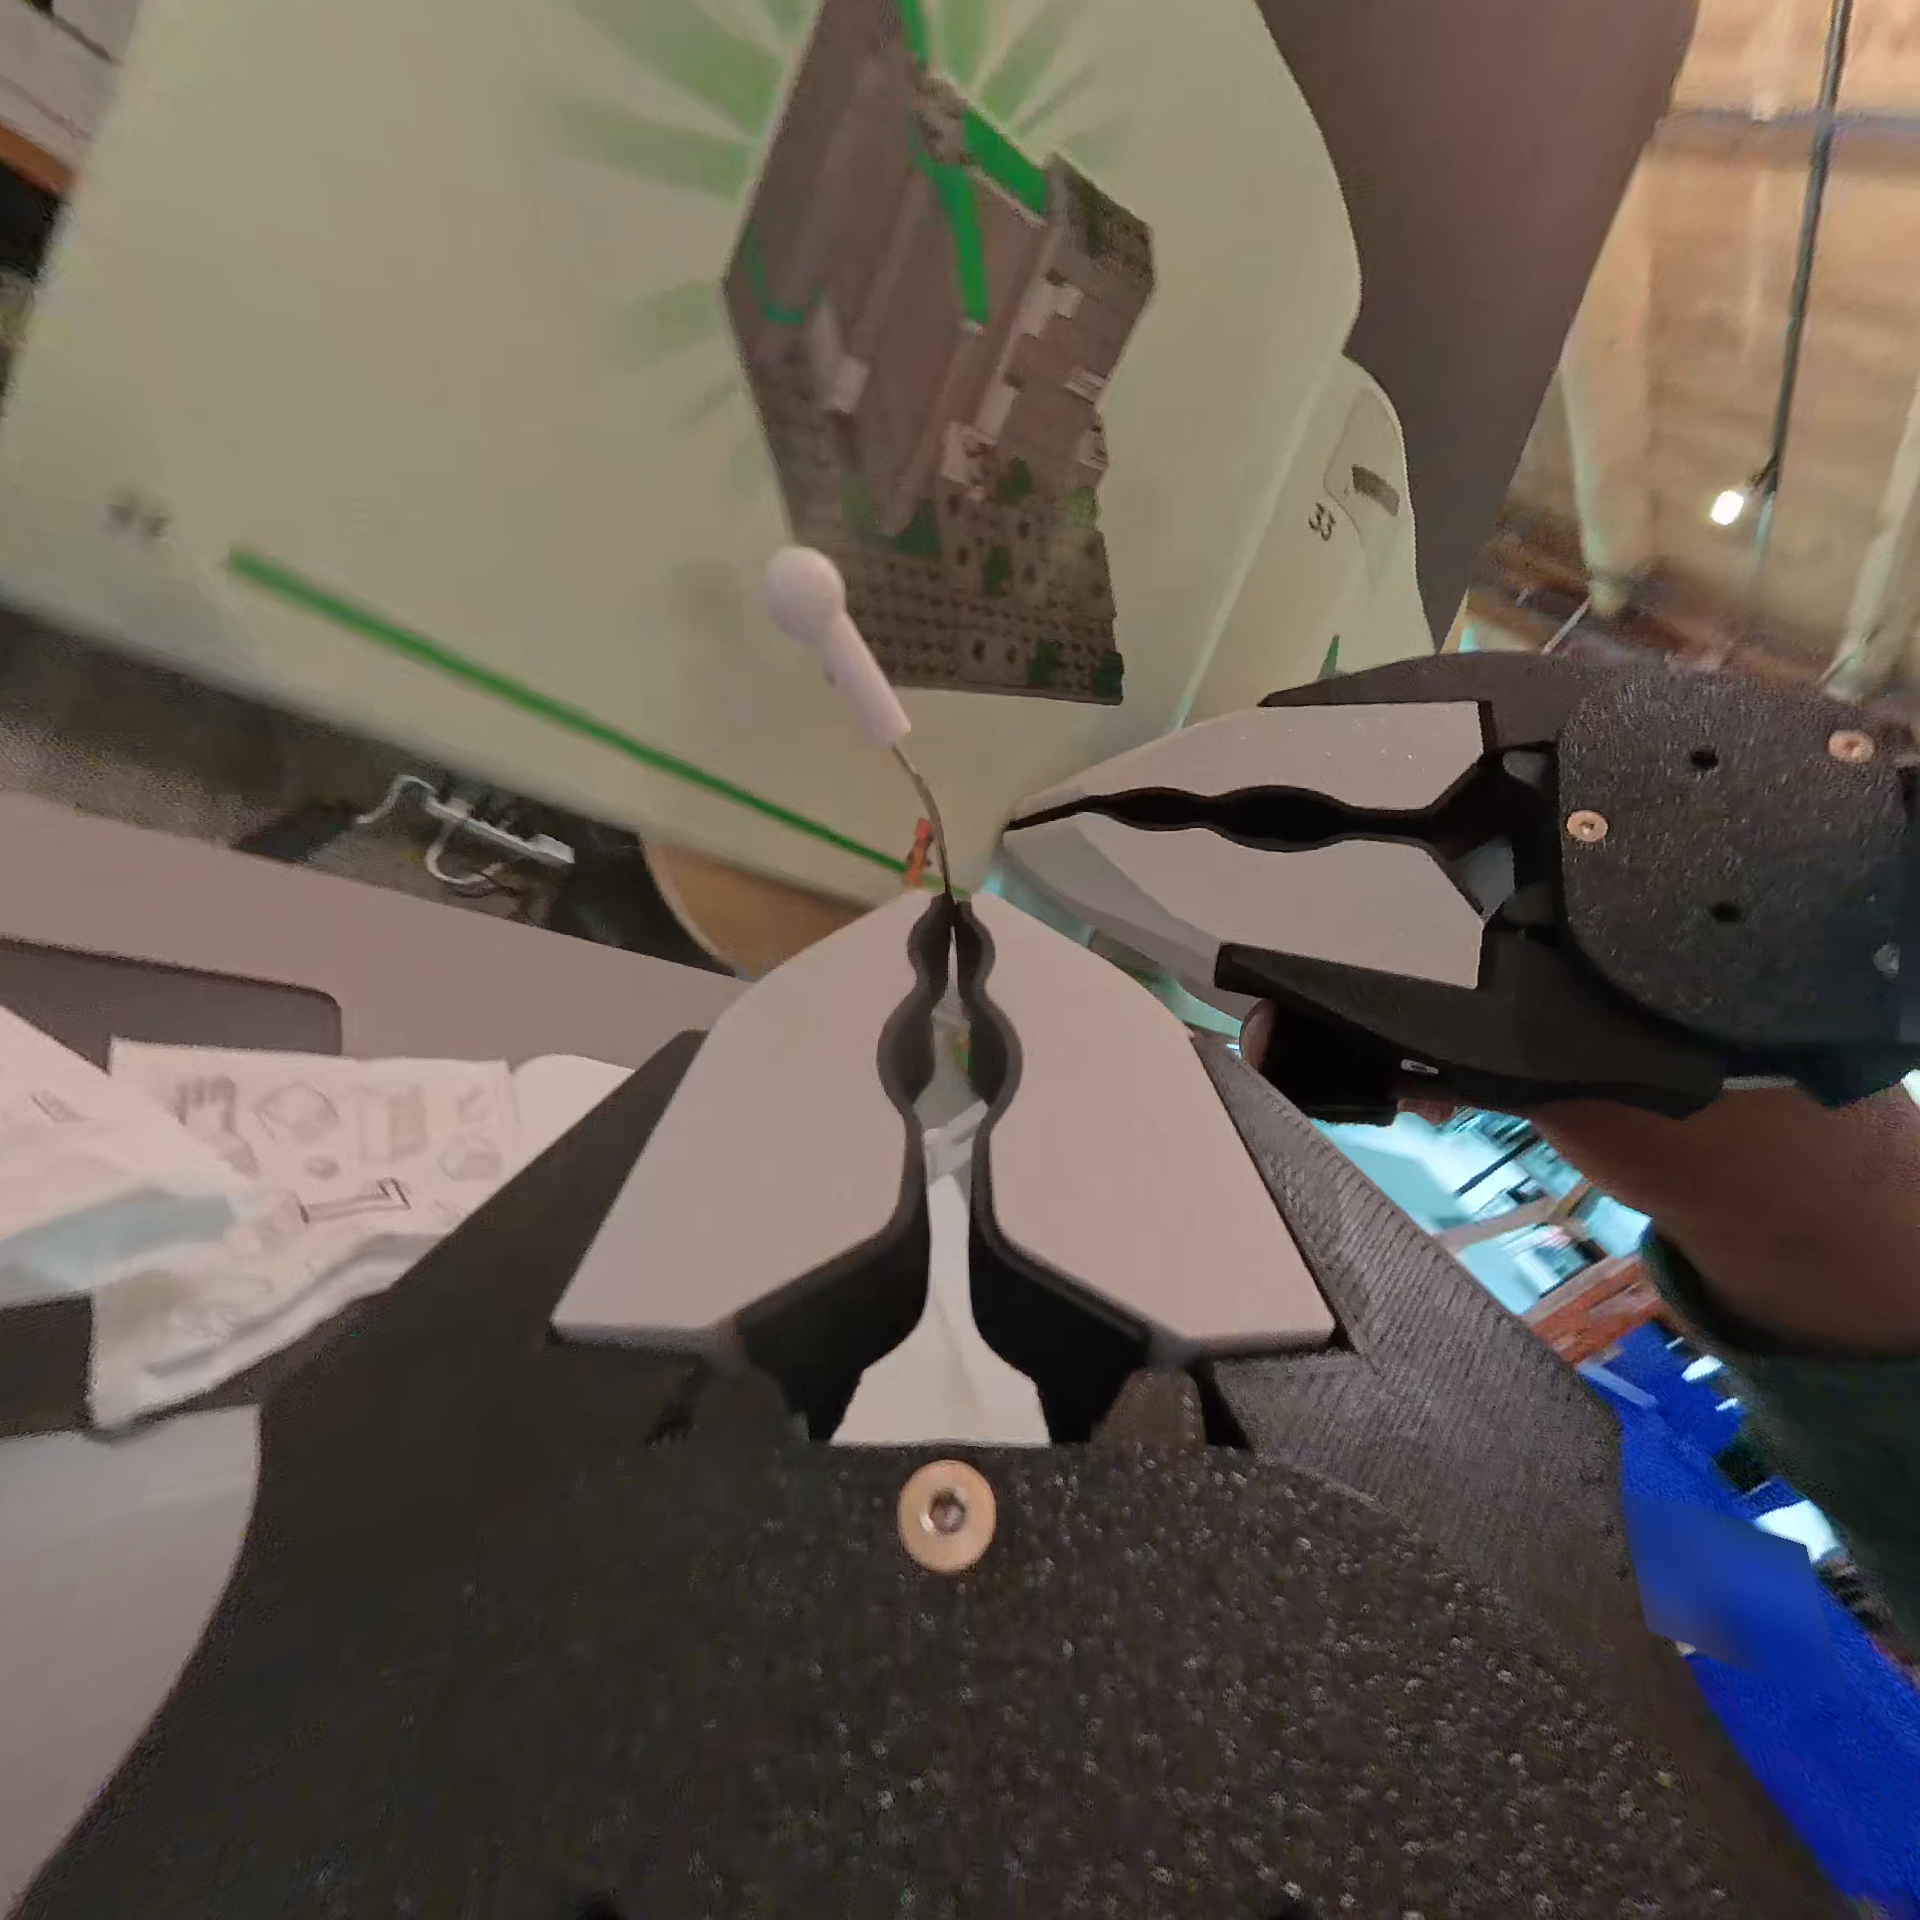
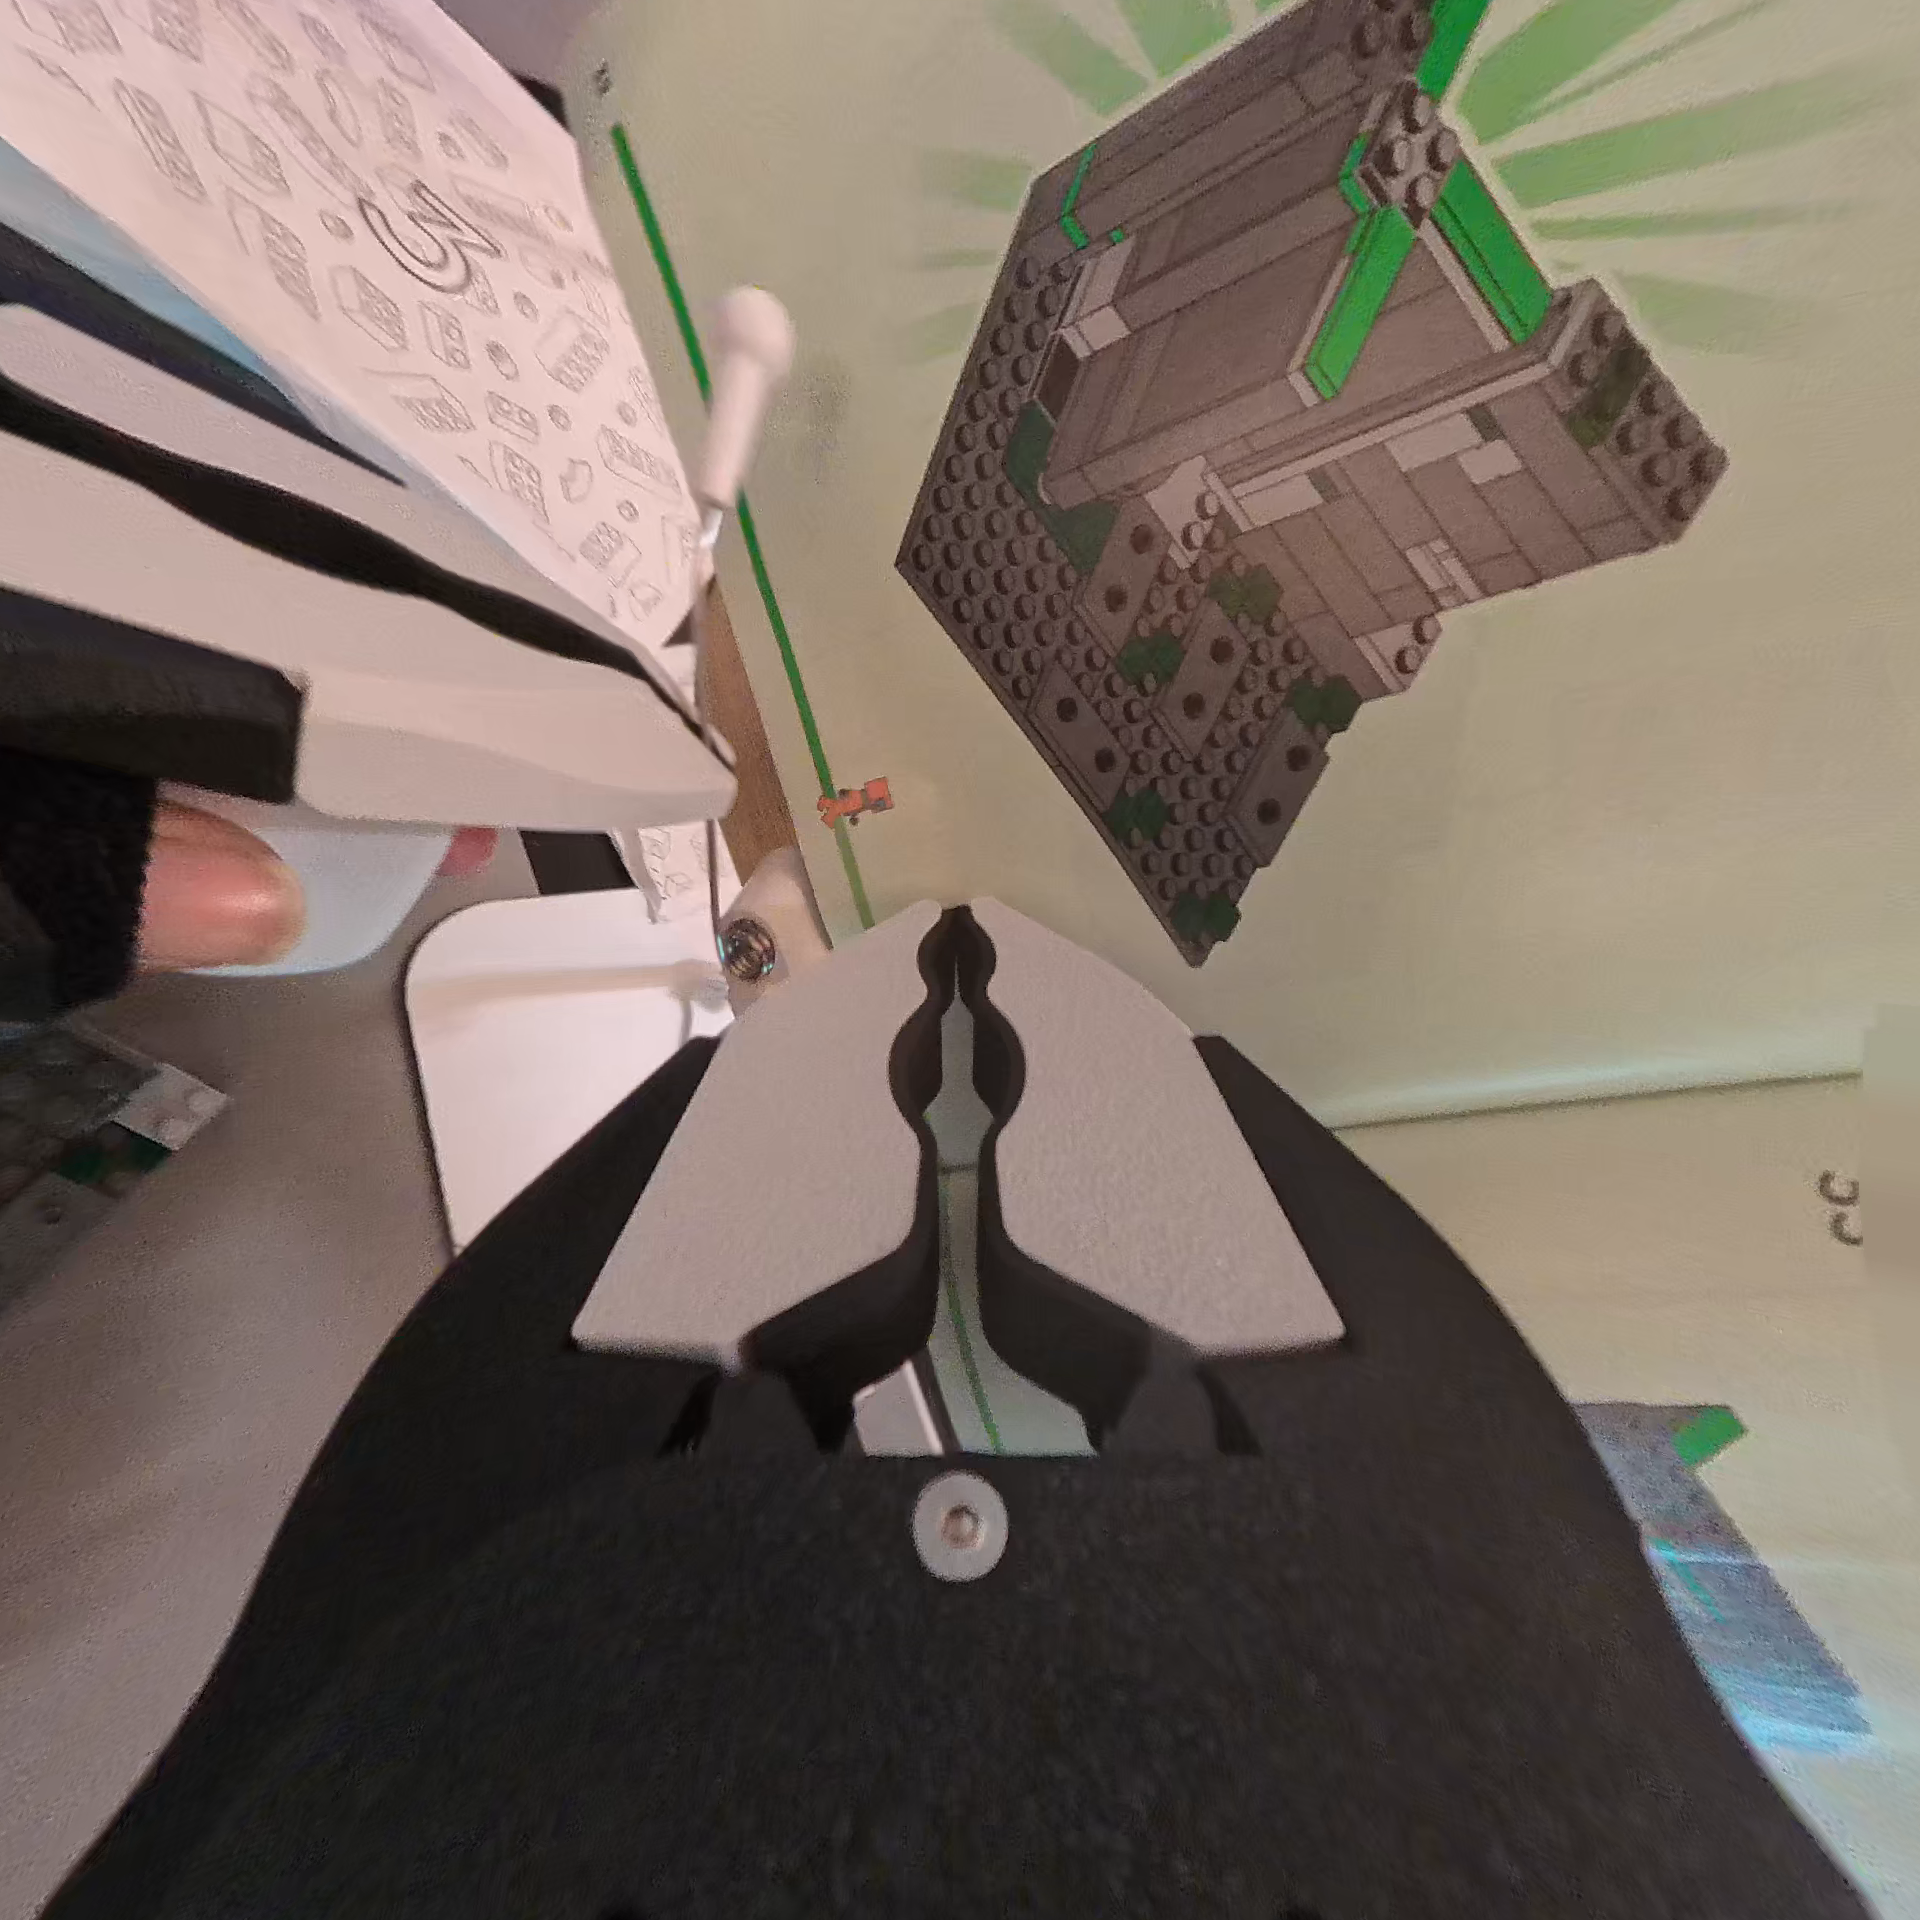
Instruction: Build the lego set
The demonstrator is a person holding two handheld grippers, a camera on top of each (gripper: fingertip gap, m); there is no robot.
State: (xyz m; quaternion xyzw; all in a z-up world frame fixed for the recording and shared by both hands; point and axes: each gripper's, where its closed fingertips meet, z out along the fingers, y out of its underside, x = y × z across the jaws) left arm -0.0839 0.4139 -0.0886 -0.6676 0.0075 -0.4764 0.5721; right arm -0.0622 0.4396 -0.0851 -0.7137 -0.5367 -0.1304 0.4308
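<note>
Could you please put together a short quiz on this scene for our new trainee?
1. True or false: the right gripper has its jaws wide open.
2. The thin line printed across the instruction page is: A red, B green, C blue.
3. The white-tipped wire runs down to the fingertips of which gripper?

Key: 1 false, the jaws are closed; 2 B; 3 the left gripper.
</note>
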